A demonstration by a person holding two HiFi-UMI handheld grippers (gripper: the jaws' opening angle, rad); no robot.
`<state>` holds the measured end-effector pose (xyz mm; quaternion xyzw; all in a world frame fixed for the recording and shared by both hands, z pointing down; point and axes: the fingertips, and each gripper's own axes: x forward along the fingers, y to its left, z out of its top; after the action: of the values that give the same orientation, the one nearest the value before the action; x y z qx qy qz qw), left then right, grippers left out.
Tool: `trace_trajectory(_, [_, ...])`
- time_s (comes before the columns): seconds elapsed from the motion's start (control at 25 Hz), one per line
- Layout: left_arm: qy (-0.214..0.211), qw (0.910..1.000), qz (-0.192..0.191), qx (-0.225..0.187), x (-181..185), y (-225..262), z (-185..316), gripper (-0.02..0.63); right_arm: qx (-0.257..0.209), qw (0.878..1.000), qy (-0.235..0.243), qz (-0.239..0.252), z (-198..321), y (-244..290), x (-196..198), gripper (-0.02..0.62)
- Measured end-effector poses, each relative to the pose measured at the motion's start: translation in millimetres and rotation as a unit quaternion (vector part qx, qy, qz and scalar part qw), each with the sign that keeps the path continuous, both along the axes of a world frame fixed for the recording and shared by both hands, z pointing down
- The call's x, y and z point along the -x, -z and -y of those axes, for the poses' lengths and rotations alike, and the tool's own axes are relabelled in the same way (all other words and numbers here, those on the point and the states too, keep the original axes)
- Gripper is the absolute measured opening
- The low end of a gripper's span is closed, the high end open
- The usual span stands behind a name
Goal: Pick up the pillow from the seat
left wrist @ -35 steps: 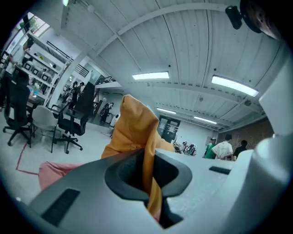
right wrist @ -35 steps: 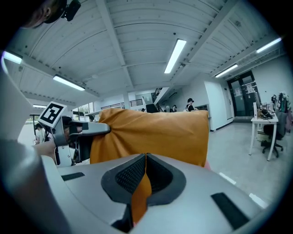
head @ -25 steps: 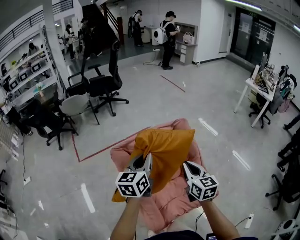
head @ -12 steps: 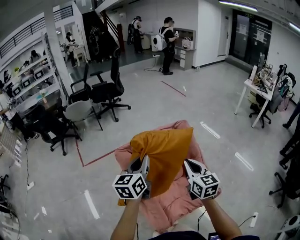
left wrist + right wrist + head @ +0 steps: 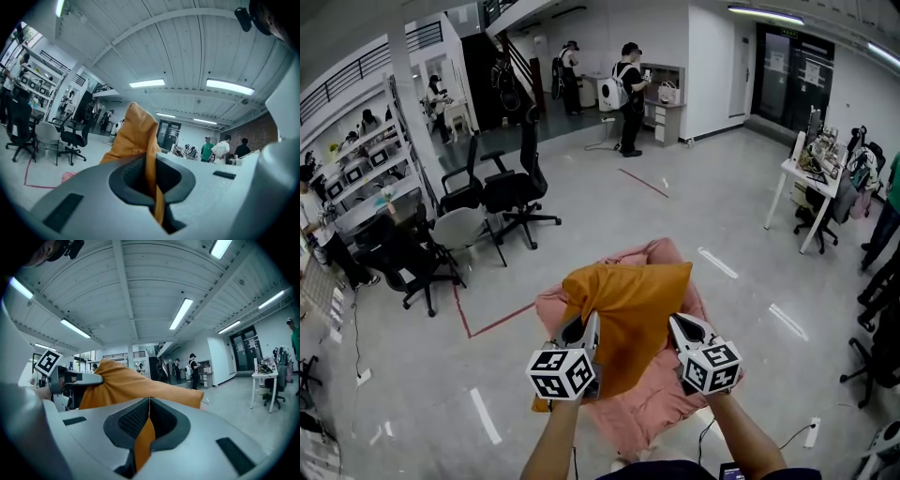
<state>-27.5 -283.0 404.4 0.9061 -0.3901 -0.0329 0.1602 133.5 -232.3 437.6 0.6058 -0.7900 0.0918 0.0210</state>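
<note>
The pillow (image 5: pixel 628 309), a soft orange cloth cushion creased into loose folds, hangs in the air just above the seat (image 5: pixel 652 412), a lumpy pink shape under rumpled fabric. The left gripper (image 5: pixel 584 328) has its jaws pressed together on a thin fold at the pillow's left edge, and the right gripper (image 5: pixel 678 328) pinches the right edge the same way. Pillow and grippers cover most of the seat; one lower pillow corner droops behind the left gripper. Beyond, on the smooth grey floor (image 5: pixel 609 216), stand black office chairs (image 5: pixel 511 183) and a white desk (image 5: pixel 806 178), well apart.
</note>
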Motion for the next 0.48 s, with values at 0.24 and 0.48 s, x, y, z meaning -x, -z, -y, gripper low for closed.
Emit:
trace_trajectory(0.24, [-0.002, 1.0000, -0.005, -0.007, 17, 5, -22, 0.012, -0.012, 1.000, -0.001, -0.003, -20, 7, 17, 0.020])
trace_trajectory(0.48, [-0.004, 0.9999, -0.001, -0.014, 29, 6, -49, 0.012, -0.021, 1.000, -0.004, -0.007, -42, 13, 28, 0.020])
